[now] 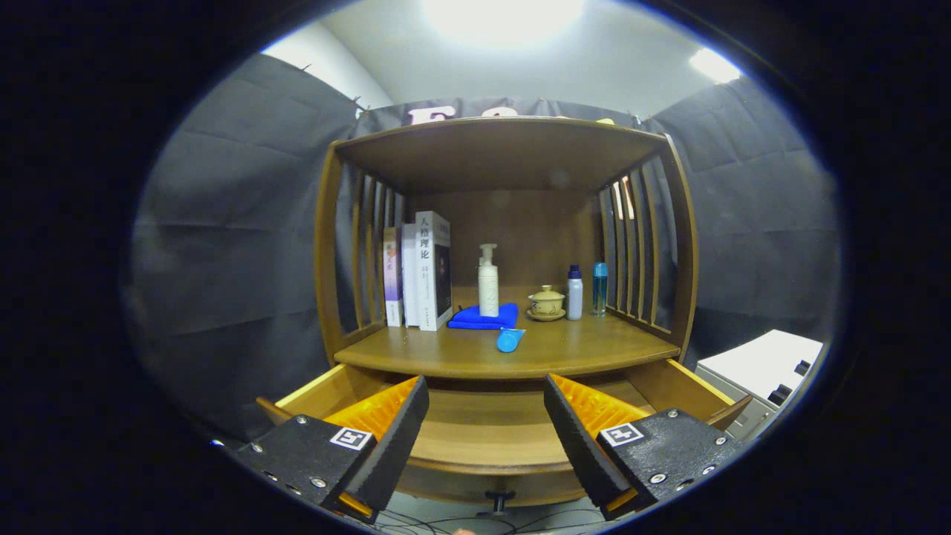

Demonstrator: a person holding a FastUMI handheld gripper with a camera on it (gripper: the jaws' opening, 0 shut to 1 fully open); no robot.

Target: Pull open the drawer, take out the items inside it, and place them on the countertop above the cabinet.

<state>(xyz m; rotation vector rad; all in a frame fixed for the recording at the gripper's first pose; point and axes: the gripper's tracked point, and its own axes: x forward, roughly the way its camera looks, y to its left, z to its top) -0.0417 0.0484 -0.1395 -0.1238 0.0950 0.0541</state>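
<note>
Your gripper (487,416) hangs over the pulled-out drawer (483,427) with its fingers (394,438) spread wide and holding nothing; the wooden drawer floor shows bare between them. Beyond the fingers at 12 o'clock, on the table (579,345) above the drawer, a blue tube (510,339) lies near the front edge, just ahead of a blue cloth (483,318) with a pump bottle (488,282) on it. Books (420,271) stand at 11 o'clock, a lidded cup (547,303) and two small bottles (575,293) at 1 o'clock.
</note>
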